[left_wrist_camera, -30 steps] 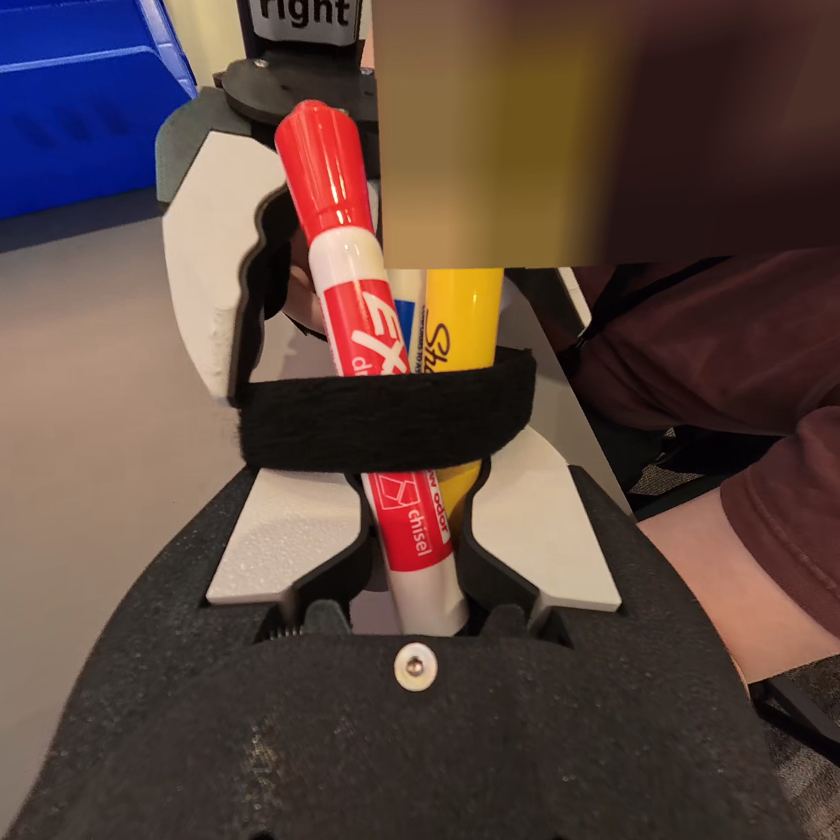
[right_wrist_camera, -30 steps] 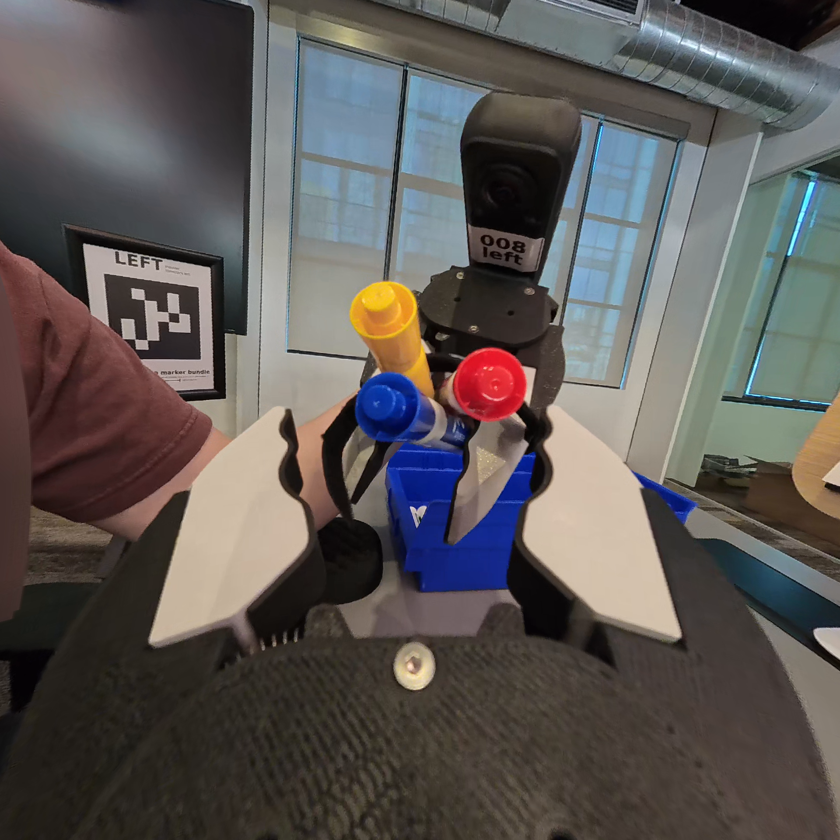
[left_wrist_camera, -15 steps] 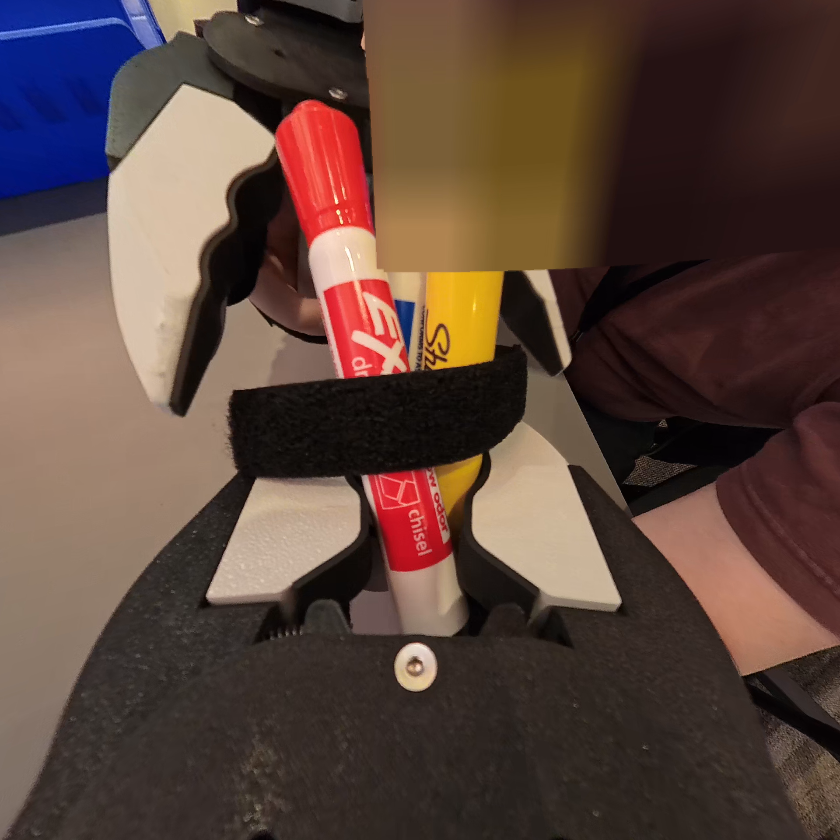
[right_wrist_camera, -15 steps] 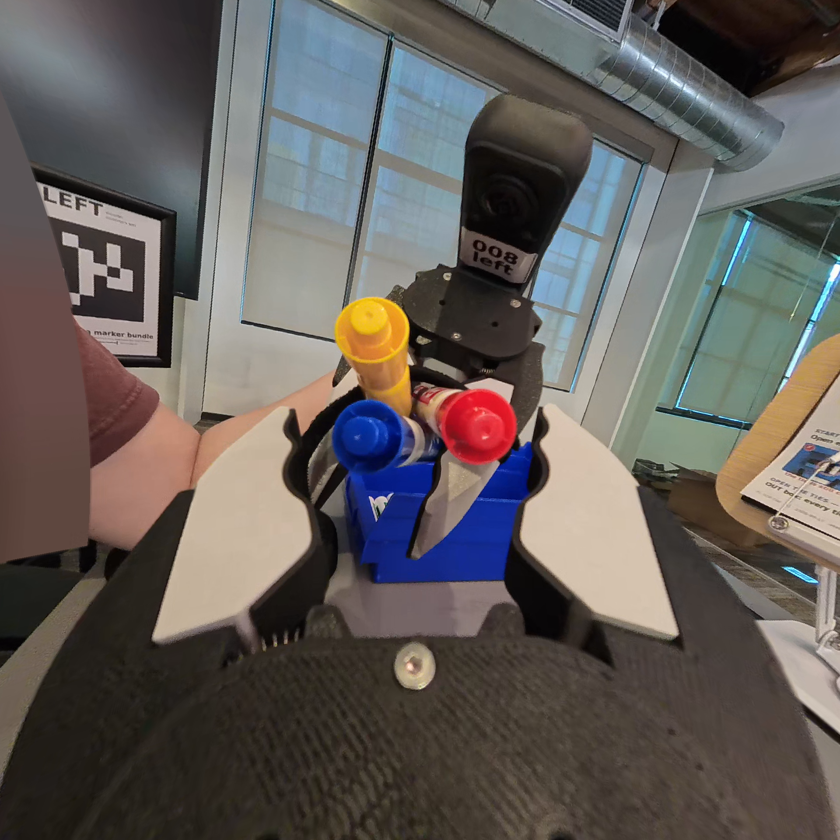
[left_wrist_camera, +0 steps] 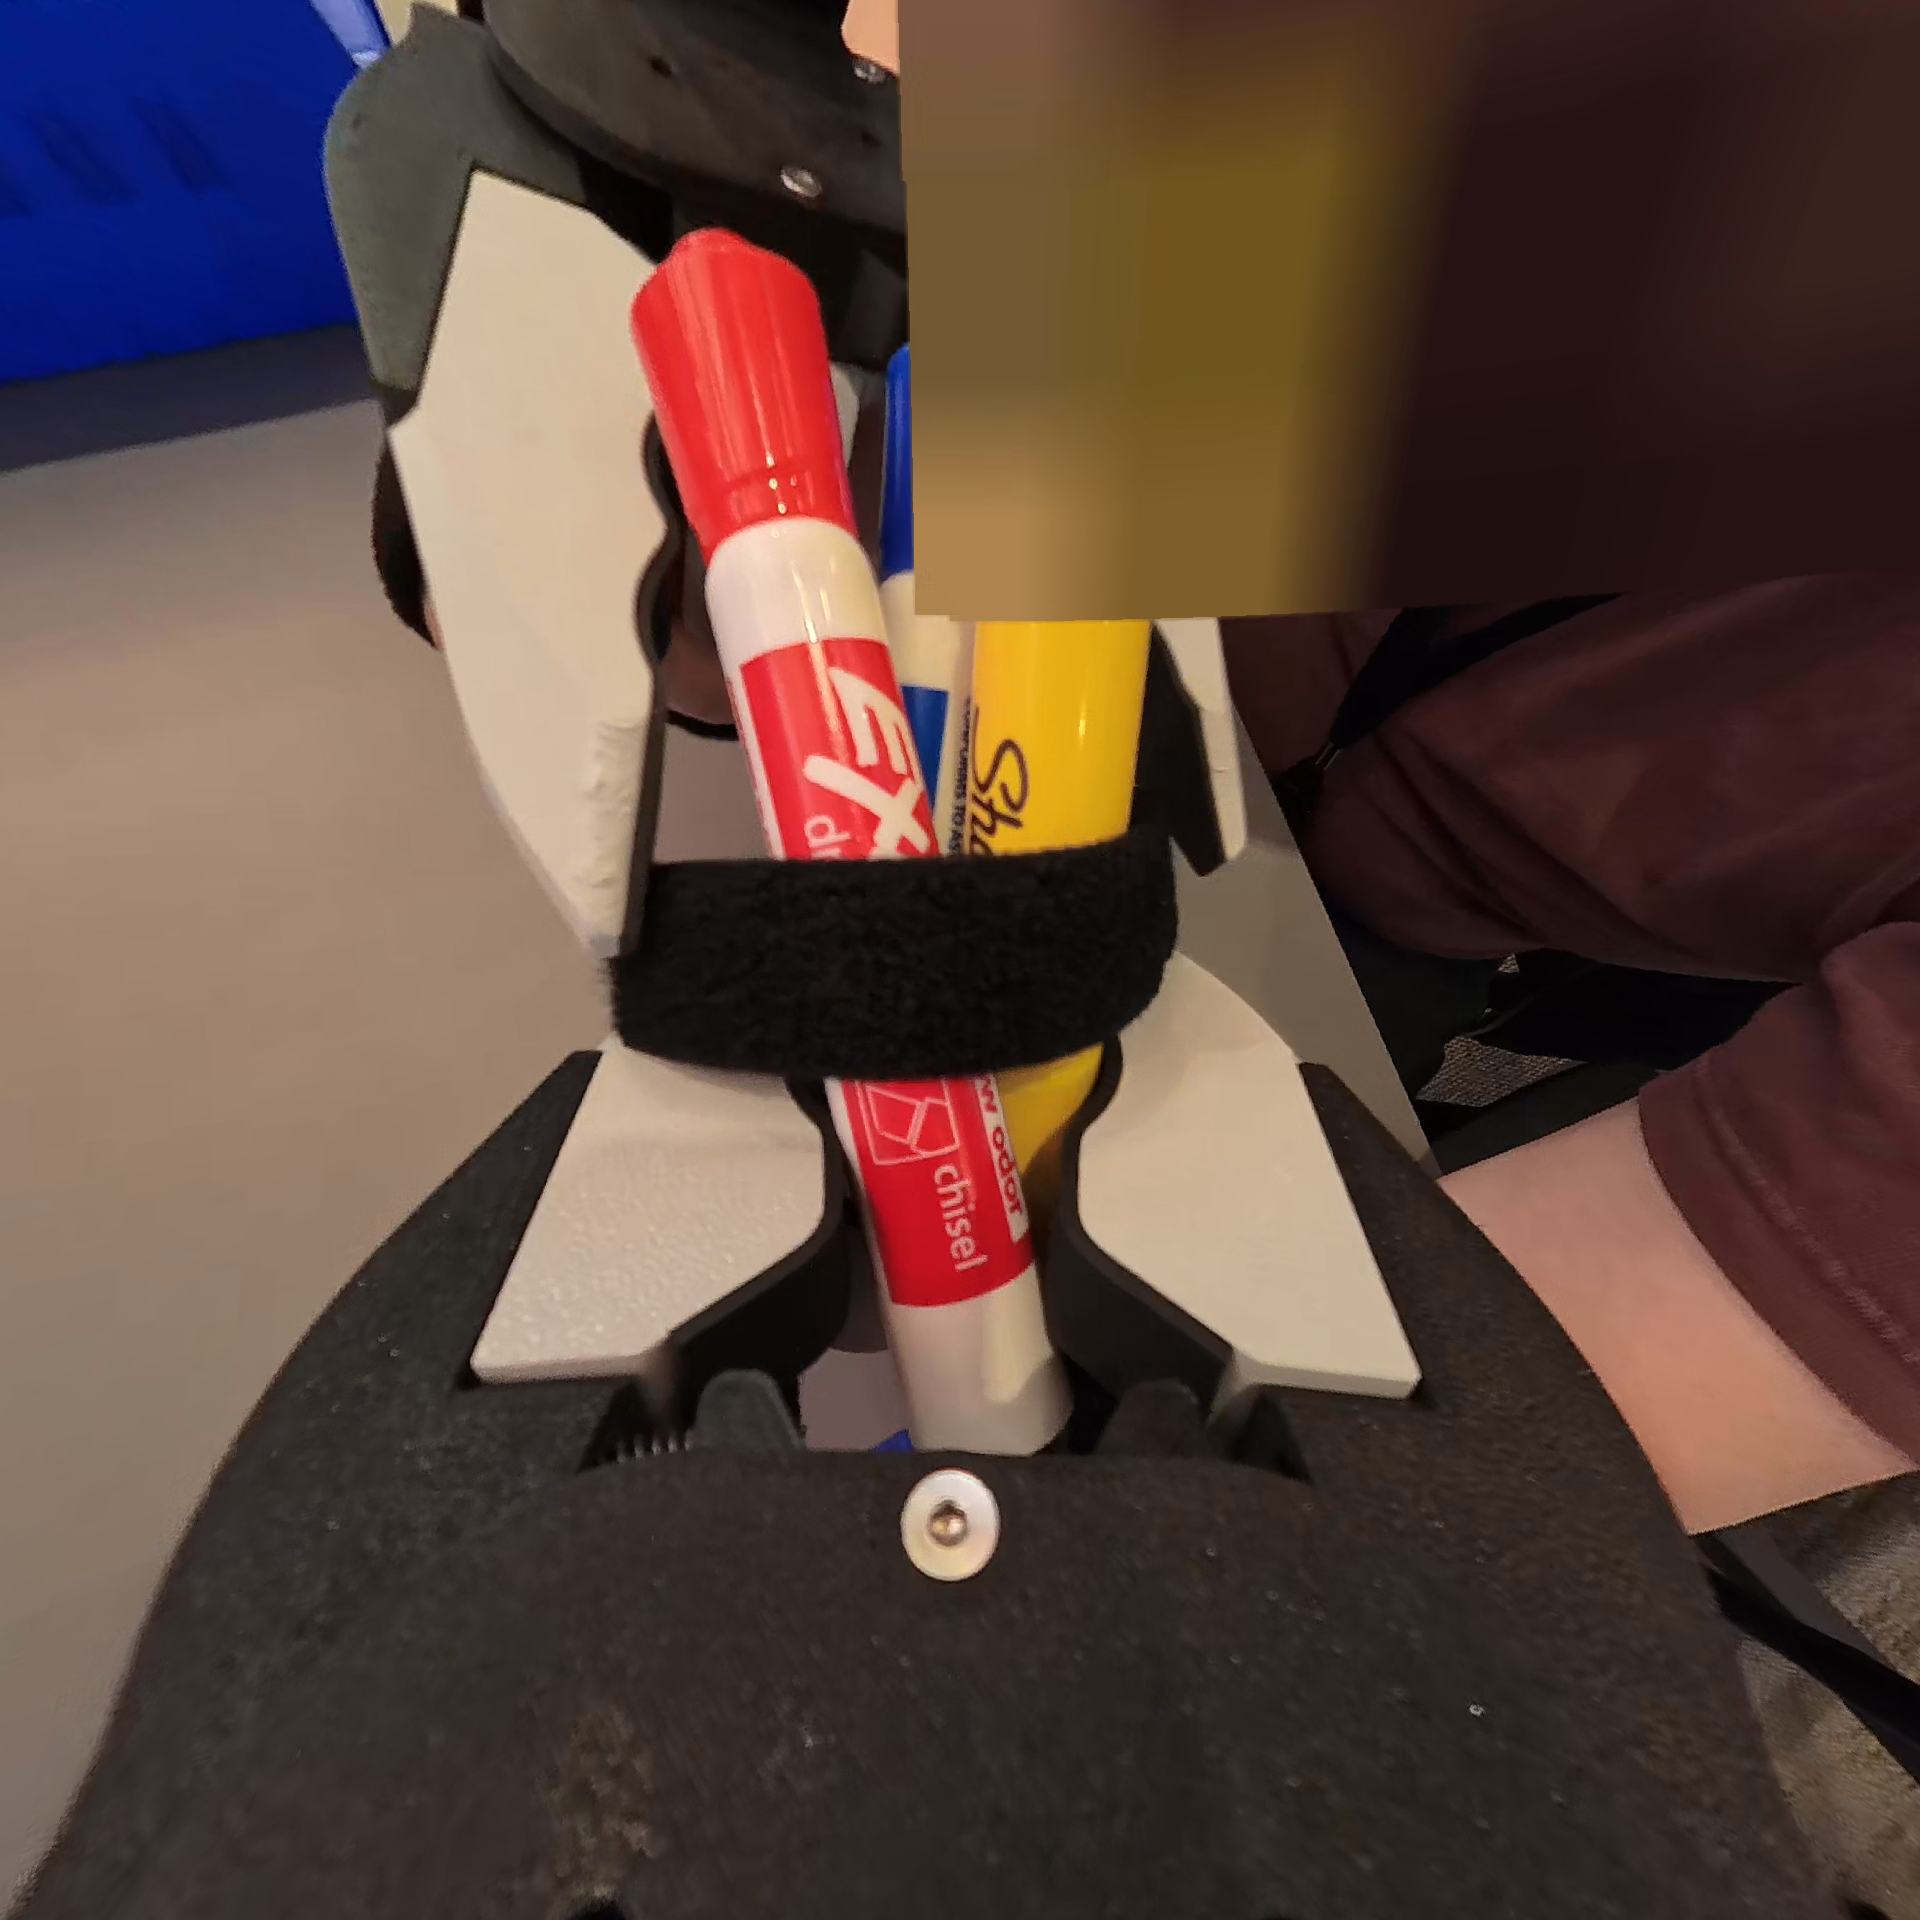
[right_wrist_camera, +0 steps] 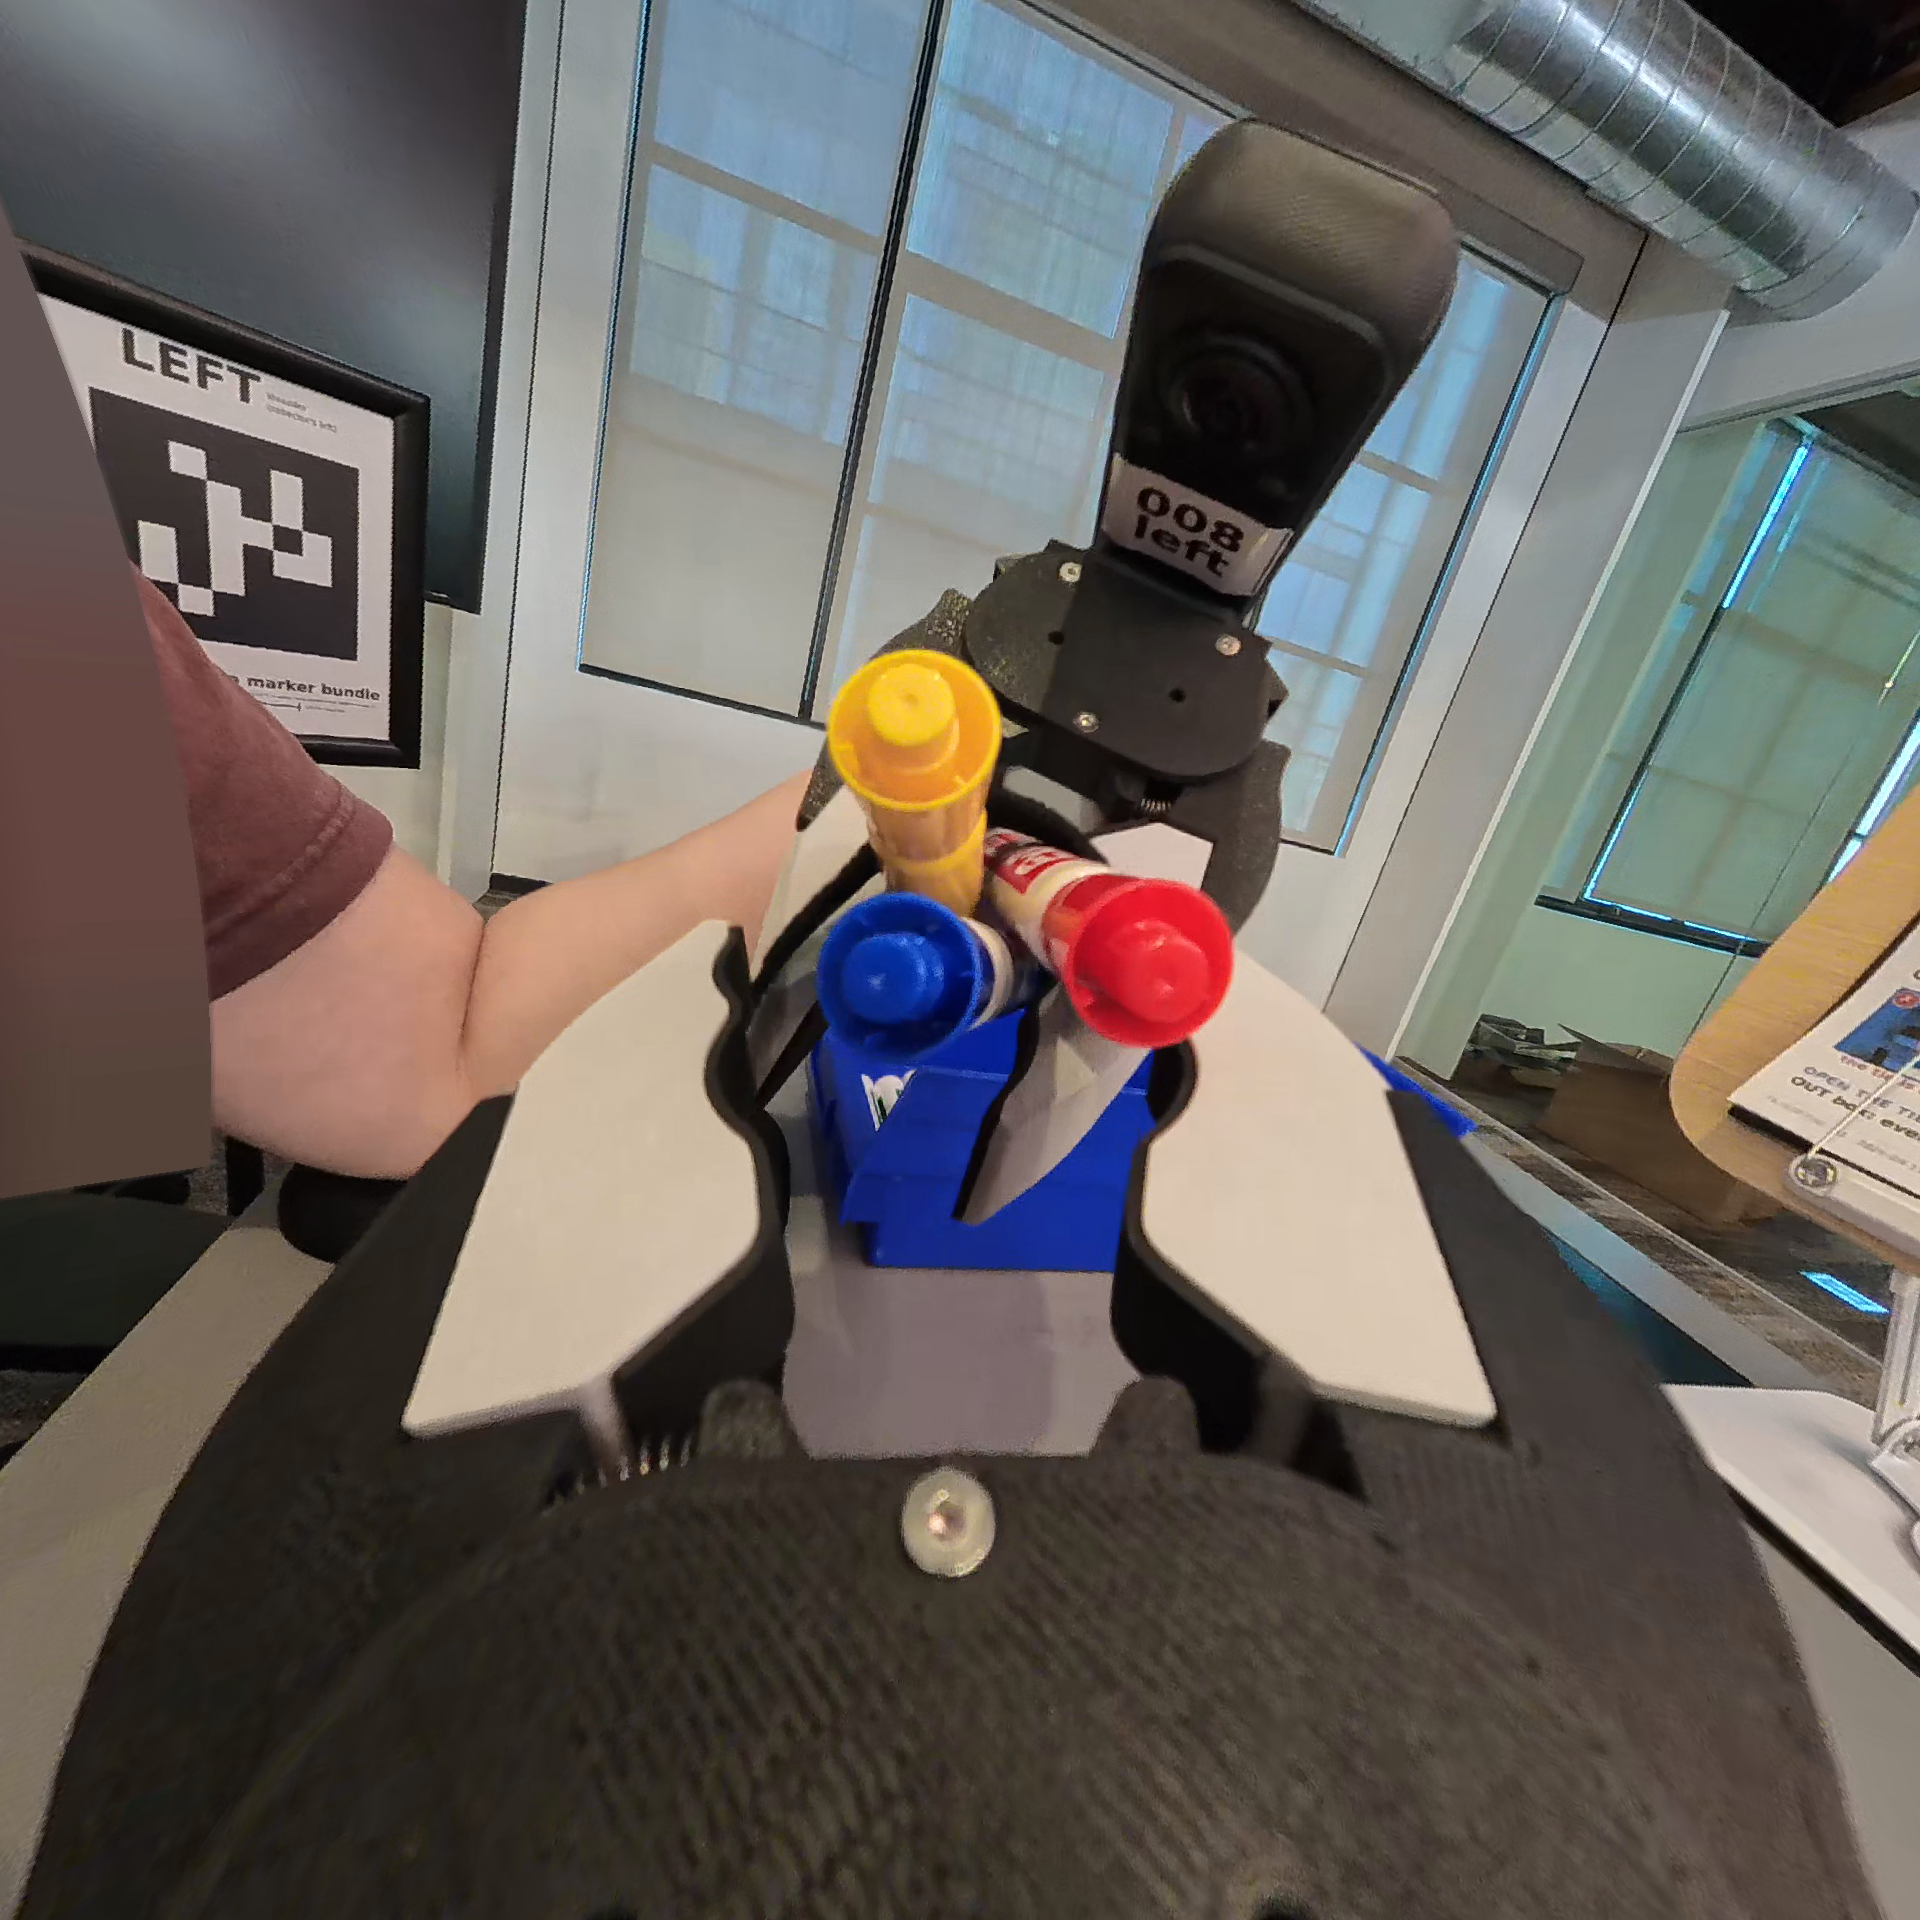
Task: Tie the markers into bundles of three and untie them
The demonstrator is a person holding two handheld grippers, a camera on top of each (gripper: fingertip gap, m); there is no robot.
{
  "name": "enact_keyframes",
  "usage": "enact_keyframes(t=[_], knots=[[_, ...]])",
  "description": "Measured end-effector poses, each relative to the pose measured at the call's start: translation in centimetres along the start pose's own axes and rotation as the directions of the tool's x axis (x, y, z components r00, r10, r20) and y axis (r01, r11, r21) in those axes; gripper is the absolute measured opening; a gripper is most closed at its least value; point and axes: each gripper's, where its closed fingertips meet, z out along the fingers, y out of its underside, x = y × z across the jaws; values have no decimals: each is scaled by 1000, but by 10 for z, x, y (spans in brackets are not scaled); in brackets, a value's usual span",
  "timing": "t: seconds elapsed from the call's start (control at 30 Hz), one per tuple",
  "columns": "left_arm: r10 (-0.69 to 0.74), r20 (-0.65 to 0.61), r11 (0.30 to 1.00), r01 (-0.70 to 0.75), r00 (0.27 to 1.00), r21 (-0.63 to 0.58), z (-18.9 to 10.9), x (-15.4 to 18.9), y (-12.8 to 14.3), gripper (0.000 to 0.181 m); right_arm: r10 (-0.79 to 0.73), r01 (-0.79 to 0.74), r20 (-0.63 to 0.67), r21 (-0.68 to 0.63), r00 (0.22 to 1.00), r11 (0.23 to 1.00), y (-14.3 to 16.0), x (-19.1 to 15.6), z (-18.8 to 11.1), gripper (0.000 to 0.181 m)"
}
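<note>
Between the left hand-held gripper (left_wrist_camera: 951, 1174) fingers sit three markers, red (left_wrist_camera: 831, 790), blue (right_wrist_camera: 899, 971), yellow (left_wrist_camera: 1055, 748), clamped at their base with a black strap (left_wrist_camera: 894, 961) around them. Right hand-held gripper (right_wrist_camera: 951, 1101) gapes wide around the caps, probably reaching for the strap.

Red marker (left_wrist_camera: 821, 748), yellow marker (left_wrist_camera: 1049, 748), blue marker (right_wrist_camera: 899, 971), black strap (left_wrist_camera: 894, 956).

Each wrist camera looks along its fingers, close up, facing the other; both share the markers (left_wrist_camera: 914, 790) (right_wrist_camera: 997, 914).
</note>
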Motion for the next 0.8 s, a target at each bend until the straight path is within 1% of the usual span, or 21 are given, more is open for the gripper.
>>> enact_keyframes(t=[0.03, 0.33, 0.37, 0.8], knots=[[-2, 0, 1000, 2, 1000, 2, -1, 0, 0, 42, 2, -2, -1, -2, 1000, 1000, 1, 0, 0, 74], [-3, 1, 1000, 3, 1000, 7, -2, 0, 1, 42, -15, 15, 13, -18, 1000, 1000, 3, -2, -3, 63], [-4, -1, 1000, 4, 1000, 8, -2, 0, 1, 44, -19, 20, 12, -21, 1000, 1000, 4, -2, -3, 62], [-19, -16, 1000, 19, 1000, -1, 0, -1, 3, 45, -34, 36, 57, -41, 998, 999, 7, -3, -7, 55]])
